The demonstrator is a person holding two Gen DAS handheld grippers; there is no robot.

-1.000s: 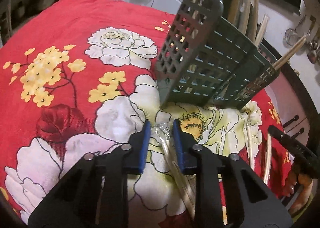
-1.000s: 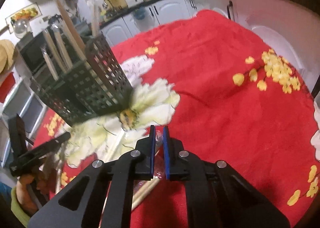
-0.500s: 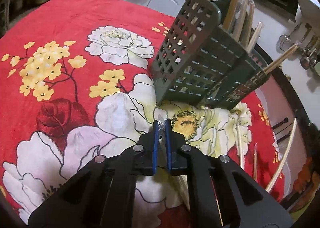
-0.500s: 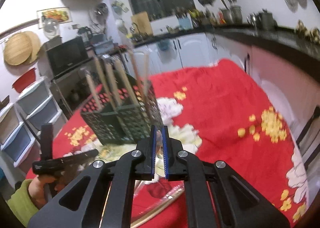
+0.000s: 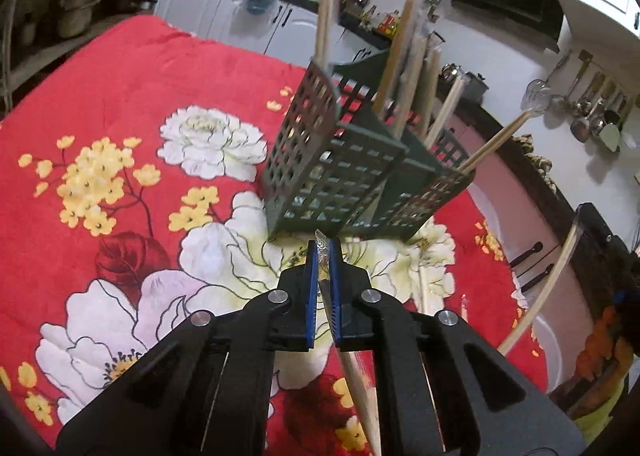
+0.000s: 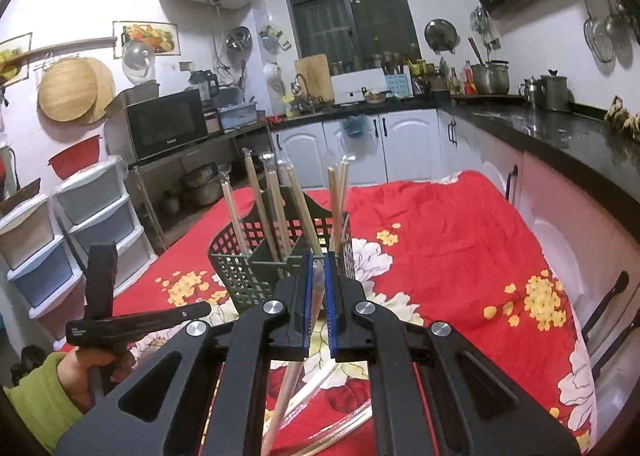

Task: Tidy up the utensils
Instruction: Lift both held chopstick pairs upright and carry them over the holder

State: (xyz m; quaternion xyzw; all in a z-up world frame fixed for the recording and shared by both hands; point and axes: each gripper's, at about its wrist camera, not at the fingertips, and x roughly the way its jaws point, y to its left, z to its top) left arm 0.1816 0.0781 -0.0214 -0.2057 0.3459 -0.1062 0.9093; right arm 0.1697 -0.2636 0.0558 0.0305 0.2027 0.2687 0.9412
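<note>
Gripping a wrapped chopstick pair (image 5: 352, 376), the left gripper (image 5: 323, 252) is clenching on the pack's top end w/ its blue pads; clear wrapper tip (image 5: 320, 242) is poking out above the pads. Pack's long axis is running from the pads down & toward the camera, slanting slightly right, lower end going out of frame under the gripper body. Left jaws have just been closing, w/ the pack between them.

Right gripper (image 6: 317, 260) is likewise clamping a second wrapped chopstick pair (image 6: 286, 388); its long axis is running steeply, top end at the pads, bottom end dropping toward the camera & a bit left.

Dark green utensil caddy (image 5: 340, 176) is standing just beyond both grippers, near the middle of the table, compartments already holding several wrapped chopsticks (image 6: 276, 208) standing upright or leaning, one (image 5: 496, 140) sticking out toward the right edge in the left view.

More wrapped pairs (image 6: 320, 380) are lying on the red floral cloth (image 5: 120, 96) by the near edge, long axes roughly toward the caddy.

Person's hand (image 6: 86, 372) in a green sleeve is holding the left gripper's handle.
</note>
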